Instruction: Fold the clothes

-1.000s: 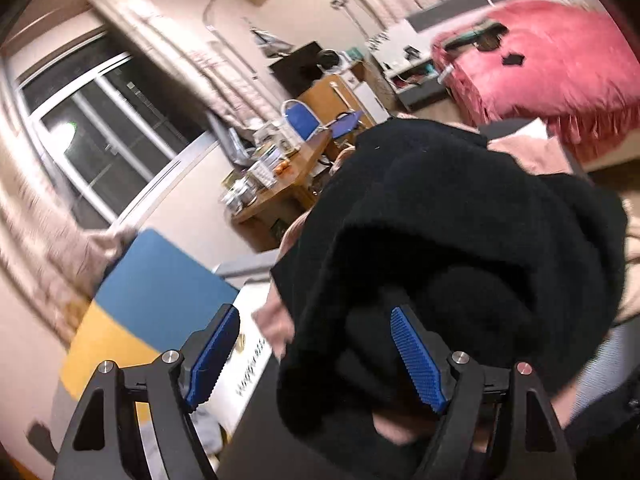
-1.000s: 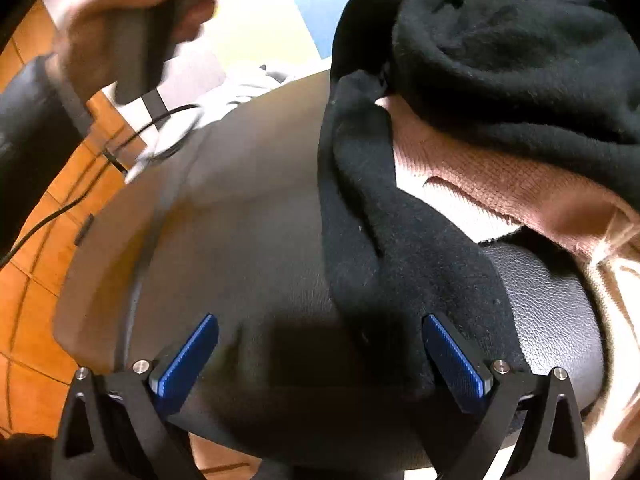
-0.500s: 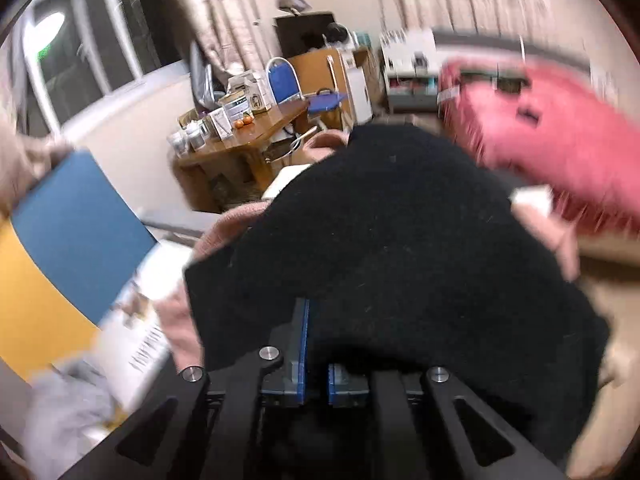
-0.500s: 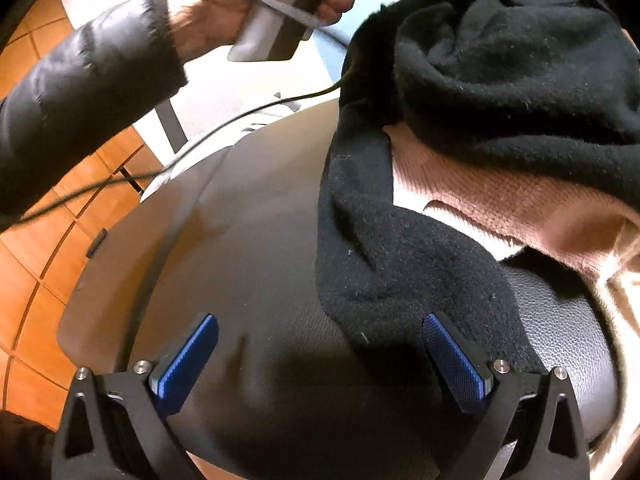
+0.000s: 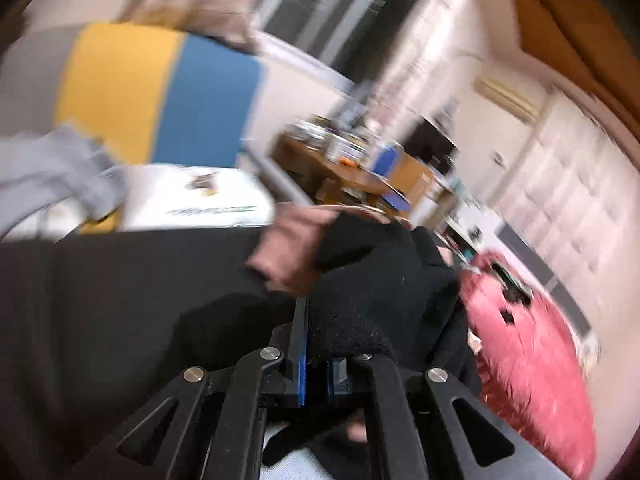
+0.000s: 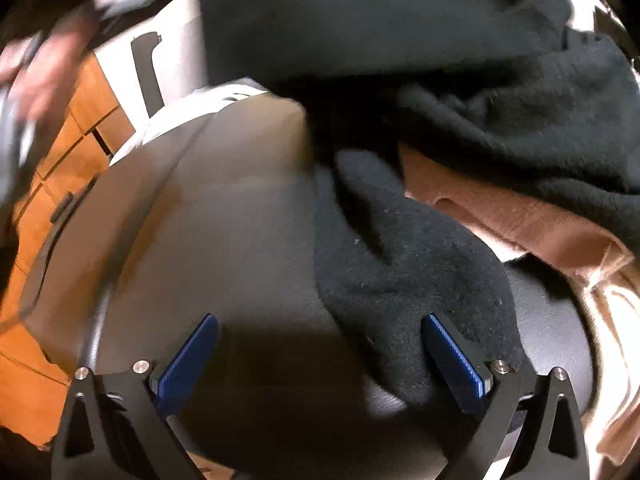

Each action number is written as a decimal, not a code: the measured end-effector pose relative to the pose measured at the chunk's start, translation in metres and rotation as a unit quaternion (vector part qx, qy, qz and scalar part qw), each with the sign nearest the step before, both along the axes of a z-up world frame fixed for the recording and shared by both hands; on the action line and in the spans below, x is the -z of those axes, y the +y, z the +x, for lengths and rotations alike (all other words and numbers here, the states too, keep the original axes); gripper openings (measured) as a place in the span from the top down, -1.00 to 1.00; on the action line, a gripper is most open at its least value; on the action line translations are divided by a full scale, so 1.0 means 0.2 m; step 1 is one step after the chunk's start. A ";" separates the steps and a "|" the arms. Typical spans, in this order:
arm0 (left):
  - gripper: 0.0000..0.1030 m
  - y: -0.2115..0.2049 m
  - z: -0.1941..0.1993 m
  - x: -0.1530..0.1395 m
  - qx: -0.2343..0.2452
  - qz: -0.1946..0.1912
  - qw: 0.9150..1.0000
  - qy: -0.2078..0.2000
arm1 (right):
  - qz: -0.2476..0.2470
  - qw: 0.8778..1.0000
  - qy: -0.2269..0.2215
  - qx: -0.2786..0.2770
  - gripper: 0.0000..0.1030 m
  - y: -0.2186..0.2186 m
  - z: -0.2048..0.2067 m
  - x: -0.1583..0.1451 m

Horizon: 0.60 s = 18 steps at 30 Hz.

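1. Over on the left wrist view everything's smeared with motion blur, so the desk clutter in the back is basically unreadable. The left gripper has its jaws pinched nearly together on a fold of the black sweater; the fabric bulges over the pads, so I can't see how much is caught.
2. In the right wrist view the left hand is just a blur at the top-left edge, cut off by the frame.
3. The right gripper hovers with its fingers spread wide, nothing between the pads. The sweater's sleeve lies on the dark seat just by the right finger.
4. A pink sweater sits under the black one. There's a yellow-blue board and a red bedspread farther off.
5. A second ago the left jaws were wide open around the sweater; now they're clamped, and that view has rolled a lot. The right view barely changes.
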<state>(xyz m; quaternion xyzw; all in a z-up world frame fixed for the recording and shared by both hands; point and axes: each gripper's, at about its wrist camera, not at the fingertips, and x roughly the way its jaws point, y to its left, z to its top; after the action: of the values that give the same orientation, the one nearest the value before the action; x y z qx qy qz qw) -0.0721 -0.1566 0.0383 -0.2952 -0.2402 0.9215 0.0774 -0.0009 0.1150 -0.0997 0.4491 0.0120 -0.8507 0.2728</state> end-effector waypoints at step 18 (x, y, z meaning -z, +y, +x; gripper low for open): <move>0.87 -0.64 1.23 0.53 -0.174 0.062 0.976 -0.117 | -0.123 0.975 -0.060 -0.176 -1.00 -0.31 0.29 -0.30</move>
<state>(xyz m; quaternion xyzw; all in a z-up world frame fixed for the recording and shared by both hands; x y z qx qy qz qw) 0.1730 -0.2838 -0.0669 -0.3488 -0.3519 0.8634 -0.0950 0.0575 0.0532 -0.0391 0.4536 -0.0299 -0.7556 0.4715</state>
